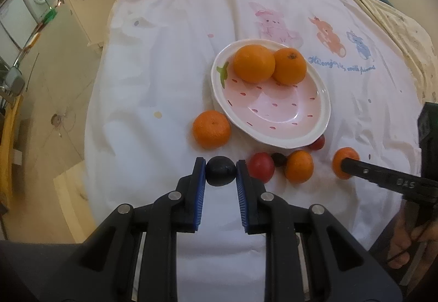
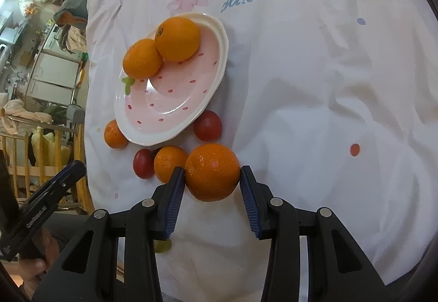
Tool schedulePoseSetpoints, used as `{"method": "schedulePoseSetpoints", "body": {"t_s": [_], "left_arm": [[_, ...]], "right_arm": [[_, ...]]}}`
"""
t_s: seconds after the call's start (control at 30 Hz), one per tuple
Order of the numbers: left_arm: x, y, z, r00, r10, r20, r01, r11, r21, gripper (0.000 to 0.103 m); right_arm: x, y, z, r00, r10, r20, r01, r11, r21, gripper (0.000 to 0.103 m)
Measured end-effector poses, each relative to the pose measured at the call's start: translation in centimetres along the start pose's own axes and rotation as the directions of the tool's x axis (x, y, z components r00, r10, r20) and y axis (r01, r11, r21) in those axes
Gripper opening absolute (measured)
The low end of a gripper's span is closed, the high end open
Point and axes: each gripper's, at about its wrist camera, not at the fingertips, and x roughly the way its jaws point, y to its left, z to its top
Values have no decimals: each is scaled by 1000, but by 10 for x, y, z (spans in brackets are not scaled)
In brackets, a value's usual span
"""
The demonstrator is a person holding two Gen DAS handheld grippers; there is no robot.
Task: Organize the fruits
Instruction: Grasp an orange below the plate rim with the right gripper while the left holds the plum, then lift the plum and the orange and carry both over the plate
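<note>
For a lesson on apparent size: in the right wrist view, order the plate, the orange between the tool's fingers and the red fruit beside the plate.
1. Plate
2. Orange, though nearness to the camera enlarges it
3. Red fruit

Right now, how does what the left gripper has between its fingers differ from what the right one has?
The left gripper holds a dark, nearly black plum; the right gripper brackets an orange.
The plum is much smaller than the orange.
Both pads touch the plum, while a sliver of gap shows between the orange and the right gripper's right pad.
Both fruits are round and sit off the plate, on the white cloth.
</note>
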Motion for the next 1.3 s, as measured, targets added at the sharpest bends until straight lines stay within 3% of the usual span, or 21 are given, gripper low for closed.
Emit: {"method": "schedulePoseSetpoints", "body": {"t_s": [0.3, 0.5, 0.83, 0.93, 1.07, 1.3], "left_arm": [[-3, 2, 2, 999, 28, 45, -29, 1000, 6, 18], [-6, 6, 3, 996, 48, 71, -48, 999, 3, 18], [-27, 10, 21, 993, 28, 112, -26, 999, -20, 18], [-30, 10, 33, 993, 21, 117, -18, 1000, -23, 18], [-28, 7, 47, 993, 12, 118, -11, 1000, -15, 18], [-14, -8, 71, 994, 2, 112, -5, 1000, 24, 18]], "right_arm": [[-28, -2, 2, 995, 59, 83, -60, 998, 14, 43], [-49, 5, 7, 978, 123, 168, -123, 992, -8, 43], [-94, 25, 25, 906, 249, 343, -224, 968, -111, 43], [-99, 25, 37, 897, 257, 360, -227, 966, -123, 43], [-94, 23, 51, 903, 249, 351, -226, 968, -106, 43], [-67, 24, 74, 939, 193, 286, -170, 980, -104, 43]]}}
